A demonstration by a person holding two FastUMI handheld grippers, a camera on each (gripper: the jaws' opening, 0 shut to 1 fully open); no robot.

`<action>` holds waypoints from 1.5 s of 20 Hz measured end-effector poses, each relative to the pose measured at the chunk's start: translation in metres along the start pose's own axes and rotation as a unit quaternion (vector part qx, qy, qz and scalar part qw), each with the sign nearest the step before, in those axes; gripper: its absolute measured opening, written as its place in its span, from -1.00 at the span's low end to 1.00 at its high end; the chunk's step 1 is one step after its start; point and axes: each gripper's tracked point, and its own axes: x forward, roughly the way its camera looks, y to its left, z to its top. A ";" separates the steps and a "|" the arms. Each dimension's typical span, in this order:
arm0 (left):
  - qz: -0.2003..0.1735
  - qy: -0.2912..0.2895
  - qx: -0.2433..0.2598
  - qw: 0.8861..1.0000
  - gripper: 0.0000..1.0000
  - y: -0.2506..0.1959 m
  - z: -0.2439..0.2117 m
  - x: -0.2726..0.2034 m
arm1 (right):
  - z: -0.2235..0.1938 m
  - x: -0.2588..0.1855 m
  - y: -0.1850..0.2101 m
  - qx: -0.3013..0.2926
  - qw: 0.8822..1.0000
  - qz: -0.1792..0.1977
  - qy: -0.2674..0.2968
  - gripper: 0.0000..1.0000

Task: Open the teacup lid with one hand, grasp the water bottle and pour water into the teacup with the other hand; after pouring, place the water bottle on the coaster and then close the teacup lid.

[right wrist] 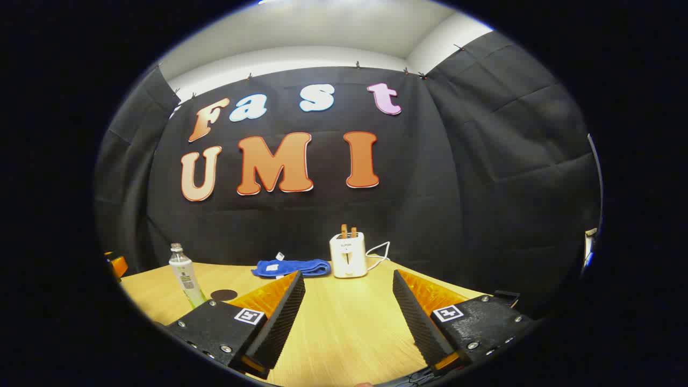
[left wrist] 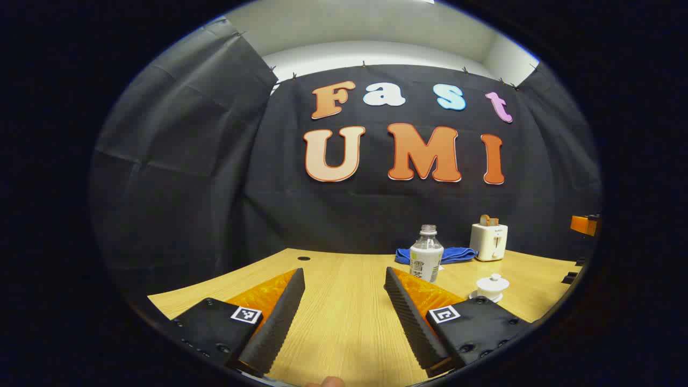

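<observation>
A clear water bottle (left wrist: 426, 253) without a cap stands upright on the wooden table, a little right of centre in the left gripper view. A white lidded teacup (left wrist: 492, 287) on its saucer sits to the bottle's right, nearer me. My left gripper (left wrist: 344, 279) is open, well short of both, with nothing between its fingers. In the right gripper view the same bottle (right wrist: 184, 275) stands at the far left, with a dark round coaster (right wrist: 223, 294) just right of it. My right gripper (right wrist: 348, 282) is open over bare table.
A white toaster (left wrist: 488, 241) with toast stands at the back by the black cloth wall, beside a folded blue cloth (left wrist: 451, 254). The toaster (right wrist: 348, 253) has a white cord trailing right. An orange object (left wrist: 585, 224) sits at the far right edge.
</observation>
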 end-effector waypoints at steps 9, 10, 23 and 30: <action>0.009 0.010 0.005 1.000 0.94 0.005 -0.009 -0.004 | -0.021 0.011 0.024 -0.036 0.999 0.029 0.027 0.96; 0.008 0.010 0.004 1.000 0.94 0.004 -0.011 -0.003 | -0.020 0.010 0.025 -0.038 0.999 0.029 0.023 0.96; 0.010 0.017 0.014 1.000 0.94 -0.003 -0.016 -0.004 | -0.037 0.009 0.020 -0.040 0.998 0.034 0.042 0.96; -0.003 0.032 0.018 0.999 0.92 -0.011 -0.026 0.002 | -0.052 0.027 0.045 -0.037 0.996 0.046 0.070 0.96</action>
